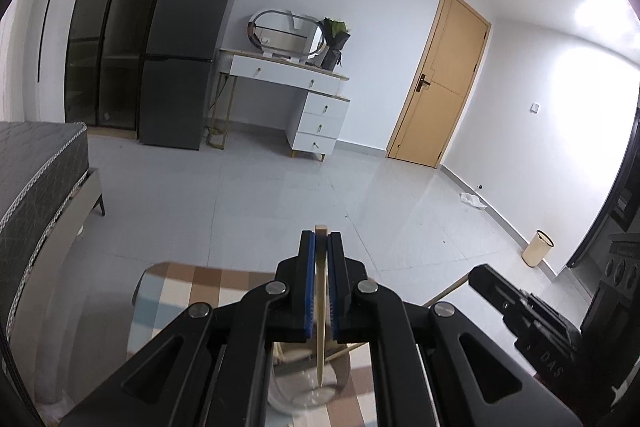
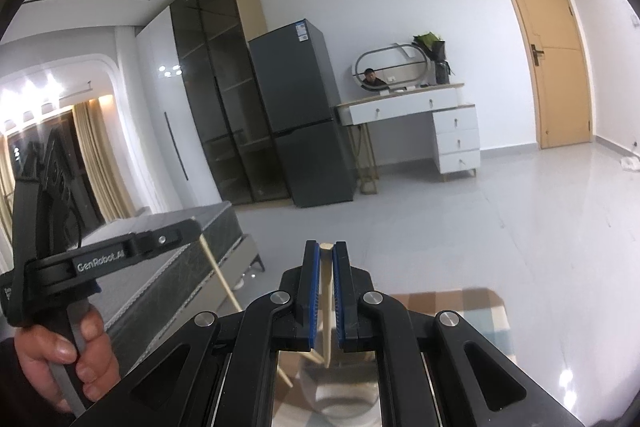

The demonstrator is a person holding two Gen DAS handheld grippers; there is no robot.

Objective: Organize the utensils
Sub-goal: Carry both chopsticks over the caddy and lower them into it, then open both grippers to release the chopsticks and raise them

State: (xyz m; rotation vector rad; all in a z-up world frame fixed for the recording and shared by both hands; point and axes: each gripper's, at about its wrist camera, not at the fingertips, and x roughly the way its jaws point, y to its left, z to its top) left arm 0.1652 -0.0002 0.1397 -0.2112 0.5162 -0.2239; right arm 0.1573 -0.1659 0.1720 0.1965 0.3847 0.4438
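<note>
My left gripper (image 1: 321,239) is shut on a pale wooden chopstick (image 1: 320,311) that hangs point-down between the blue pads. Its tip is over a clear glass jar (image 1: 304,393) on the checked tablecloth (image 1: 188,291). At the right edge of the left wrist view my right gripper (image 1: 478,275) holds another chopstick (image 1: 444,293). In the right wrist view my right gripper (image 2: 326,247) is shut on that chopstick (image 2: 327,311), above the same jar (image 2: 340,393). A hand (image 2: 60,351) holds my left gripper (image 2: 188,229) at the left, its chopstick (image 2: 222,275) slanting down towards the jar.
Beyond the table's far edge lies open tiled floor (image 1: 260,195). A grey bed (image 1: 36,179) stands on the left, with a dark fridge (image 1: 188,47), a white vanity desk (image 1: 296,83) and a wooden door (image 1: 440,79) along the far wall. A cream bin (image 1: 538,247) sits by the right wall.
</note>
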